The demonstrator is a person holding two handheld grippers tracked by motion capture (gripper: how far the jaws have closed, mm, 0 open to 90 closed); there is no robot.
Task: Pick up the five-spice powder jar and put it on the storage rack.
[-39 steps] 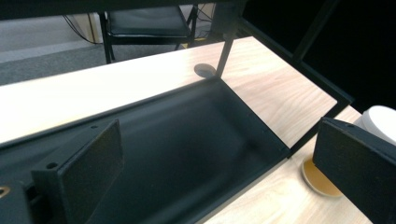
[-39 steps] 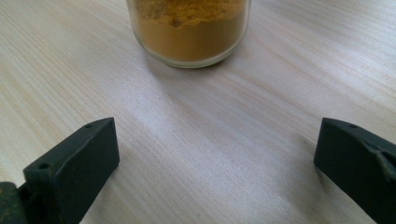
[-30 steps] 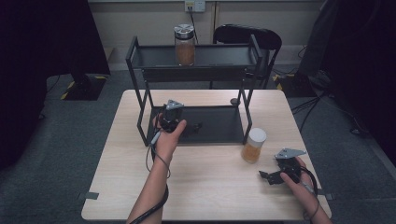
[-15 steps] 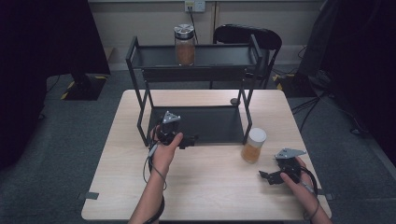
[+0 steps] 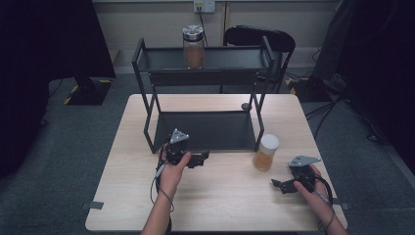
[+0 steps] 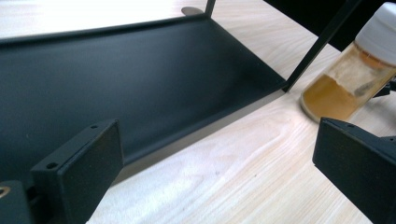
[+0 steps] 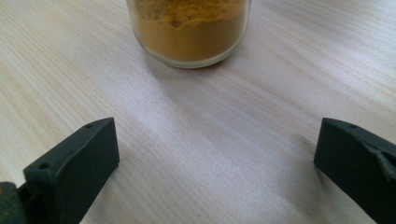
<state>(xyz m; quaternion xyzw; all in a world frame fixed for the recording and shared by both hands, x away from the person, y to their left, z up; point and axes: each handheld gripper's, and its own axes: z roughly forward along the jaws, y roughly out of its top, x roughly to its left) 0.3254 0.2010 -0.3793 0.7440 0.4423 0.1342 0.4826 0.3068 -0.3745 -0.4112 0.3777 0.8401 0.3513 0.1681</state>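
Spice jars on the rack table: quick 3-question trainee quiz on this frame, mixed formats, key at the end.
1. True or false: the right tongs are shut on the white-lidded jar.
2. Where does the metal-lidded jar stand? A: on the tabletop. B: on the rack's top shelf. C: on the rack's bottom shelf.
3. Fill in: the left tongs point toward the ____-lidded jar.

Key: 1 false, they are open and apart from it. 2 B. 3 white.

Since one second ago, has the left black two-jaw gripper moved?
Yes. The left gripper has pulled back from the black metal shelf rack's lower tray toward the person, onto the light wooden table.
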